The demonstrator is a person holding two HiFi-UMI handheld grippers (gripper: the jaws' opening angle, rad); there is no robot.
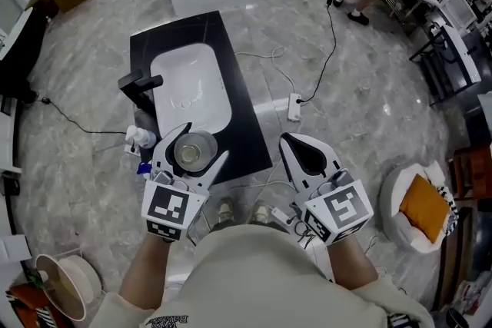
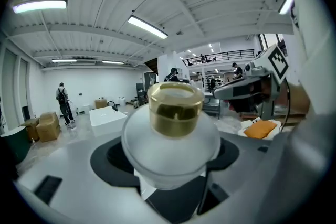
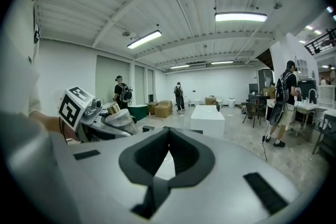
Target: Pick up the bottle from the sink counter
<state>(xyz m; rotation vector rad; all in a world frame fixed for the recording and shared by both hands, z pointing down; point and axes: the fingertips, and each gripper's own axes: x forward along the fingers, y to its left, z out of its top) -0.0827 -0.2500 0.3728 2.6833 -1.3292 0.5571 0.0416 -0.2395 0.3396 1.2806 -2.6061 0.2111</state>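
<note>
Frosted bottle gripped over the counter's near end

Left gripper point(image 1: 201, 144) is clamped on the gold-capped bottle point(image 1: 192, 151), which sits over the near end of the black counter point(image 1: 247, 140). Right gripper point(image 1: 307, 154), off the counter's right side, has its jaws together on nothing. The bottle's round body looks slick, so it could slide from the pads and drop onto the counter or into the basin point(image 1: 192, 88) beyond.

A frosted round bottle point(image 2: 157, 147) with a gold cap point(image 2: 175, 108) is being clamped between the jaws of the left gripper point(image 2: 169, 164), cap uppermost; the right gripper point(image 2: 224, 92) is being held apart at the right.
</note>
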